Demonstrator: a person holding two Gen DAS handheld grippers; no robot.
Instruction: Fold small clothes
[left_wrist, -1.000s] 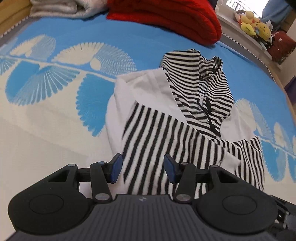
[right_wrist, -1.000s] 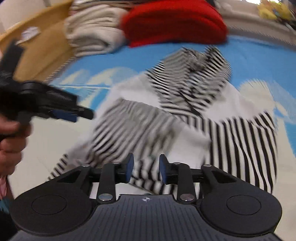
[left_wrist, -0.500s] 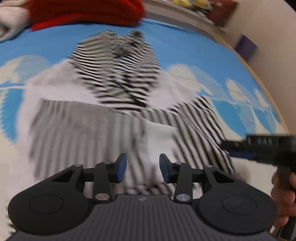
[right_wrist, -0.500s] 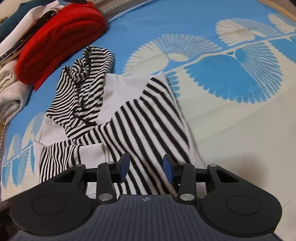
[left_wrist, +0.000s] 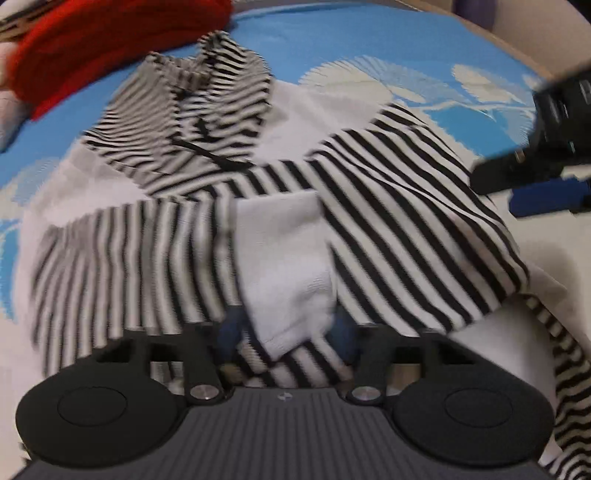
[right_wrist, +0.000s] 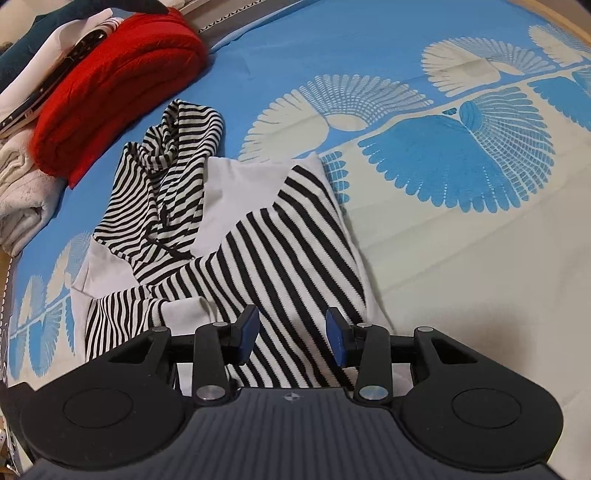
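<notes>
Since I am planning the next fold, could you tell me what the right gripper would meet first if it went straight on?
Most likely the striped sleeve lying between the right gripper fingers; depth is unclear.

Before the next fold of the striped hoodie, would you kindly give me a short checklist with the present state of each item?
1. Left gripper has fabric: ok; its fingers have just been closing around the white cuff.
2. Grip firm: cannot tell, blurred.
3. Right gripper placed: ok, open over the striped hoodie, pads clear of cloth.
4. Hood flat: not ok, bunched.
5. Red sweater clear of hoodie: ok.
</notes>
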